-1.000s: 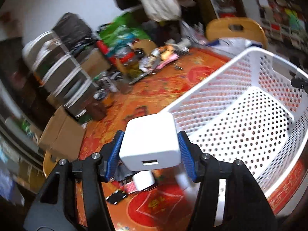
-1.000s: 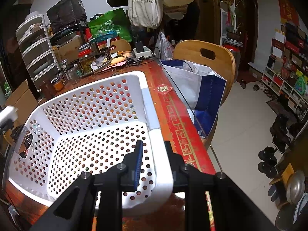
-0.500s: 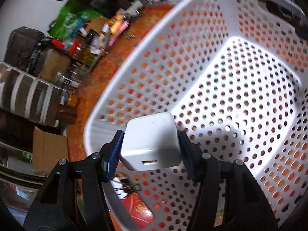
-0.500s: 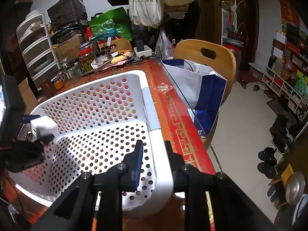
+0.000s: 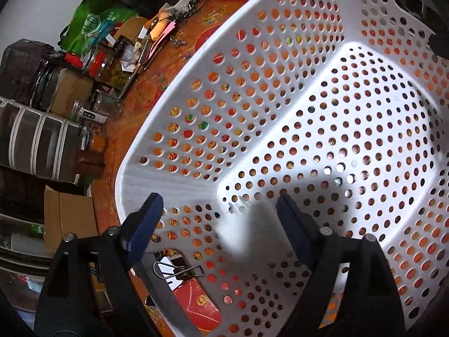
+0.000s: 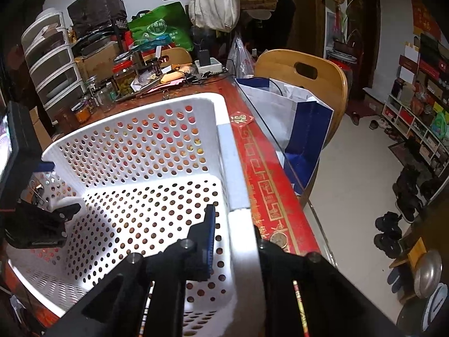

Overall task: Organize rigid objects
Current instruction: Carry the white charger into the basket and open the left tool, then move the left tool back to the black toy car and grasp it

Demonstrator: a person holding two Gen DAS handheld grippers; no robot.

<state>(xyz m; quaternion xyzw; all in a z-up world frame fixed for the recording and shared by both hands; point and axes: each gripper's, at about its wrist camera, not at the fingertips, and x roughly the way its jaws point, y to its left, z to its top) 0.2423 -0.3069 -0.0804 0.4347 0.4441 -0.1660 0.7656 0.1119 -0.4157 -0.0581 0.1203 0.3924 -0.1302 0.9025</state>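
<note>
The left gripper hangs over the near corner of the white basket with its jaws spread wide and nothing pinched between them; a white charger block, blurred, shows between the blue pads, free of both, above the basket's perforated floor; from the right wrist view it appears as a pale smear just beside the left gripper's black frame. The right gripper has its jaws closed on the basket's smooth rim, one blue ribbed pad inside the wall, the other finger outside. The basket is hard glossy plastic, punched all over with round holes, corners rounded; it sits on a bench with a red and gold patterned top under glass. A wire binder clip lies on the bench just outside the basket wall.
</note>
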